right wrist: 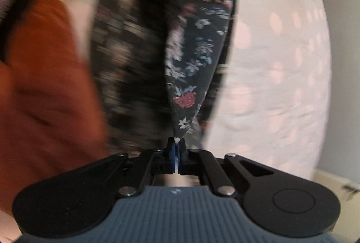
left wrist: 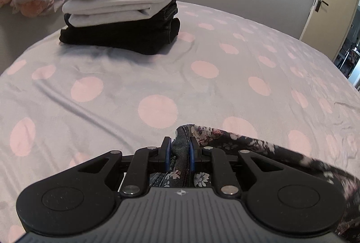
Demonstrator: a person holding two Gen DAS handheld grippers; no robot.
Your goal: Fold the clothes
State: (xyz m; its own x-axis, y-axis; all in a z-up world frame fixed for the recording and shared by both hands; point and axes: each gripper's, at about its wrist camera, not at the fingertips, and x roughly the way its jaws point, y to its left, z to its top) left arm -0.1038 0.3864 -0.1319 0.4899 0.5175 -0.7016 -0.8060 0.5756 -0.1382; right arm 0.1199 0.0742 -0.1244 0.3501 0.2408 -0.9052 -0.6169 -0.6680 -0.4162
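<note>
The left gripper [left wrist: 179, 148] sits nearest, its blue pads clamped on a bunched fold of the dark floral garment [left wrist: 258, 148], which trails off to the right above the polka-dot bedspread [left wrist: 135, 76]. The right gripper [right wrist: 176, 146] is pinched tight on a thin corner of that same cloth [right wrist: 191, 58] — it hangs taut from the tips, much of it blurred. A rust-orange sleeve [right wrist: 45, 85] fills the left side. Farther back on the bed stands a stack of folded clothes [left wrist: 119, 13] — white over black.
</note>
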